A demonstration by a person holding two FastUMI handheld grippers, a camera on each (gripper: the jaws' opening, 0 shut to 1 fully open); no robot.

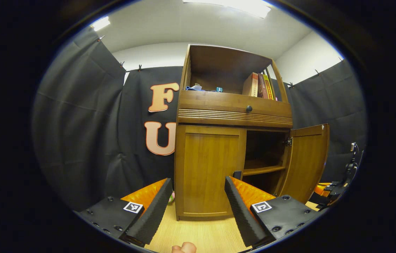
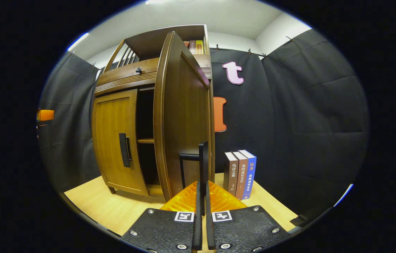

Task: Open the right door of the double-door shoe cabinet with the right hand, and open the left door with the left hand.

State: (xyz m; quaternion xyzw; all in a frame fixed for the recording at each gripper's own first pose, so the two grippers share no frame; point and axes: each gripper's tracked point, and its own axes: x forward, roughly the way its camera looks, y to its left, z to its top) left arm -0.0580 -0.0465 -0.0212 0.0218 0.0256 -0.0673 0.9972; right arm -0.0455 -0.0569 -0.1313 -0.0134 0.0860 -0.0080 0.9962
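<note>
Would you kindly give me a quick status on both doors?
Right gripper shut on right door handle, right door swung open. Left gripper open, short of left door, which is shut. Nothing in the way.

A recording booth – black cloth walls (image 1: 78,116) around a wooden cabinet (image 1: 233,109).

Brown book (image 2: 231,172) spine: 鸟合之众
Middle book (image 2: 242,175) spine: 契约论社会法, partly blurred
Blue book (image 2: 250,174) spine: 民事, with smaller characters below that are too small to read
Shelf books (image 1: 259,85) spines: too small to read
Gripper tags (image 2: 203,216): square black-and-white patterns, no letters
</note>
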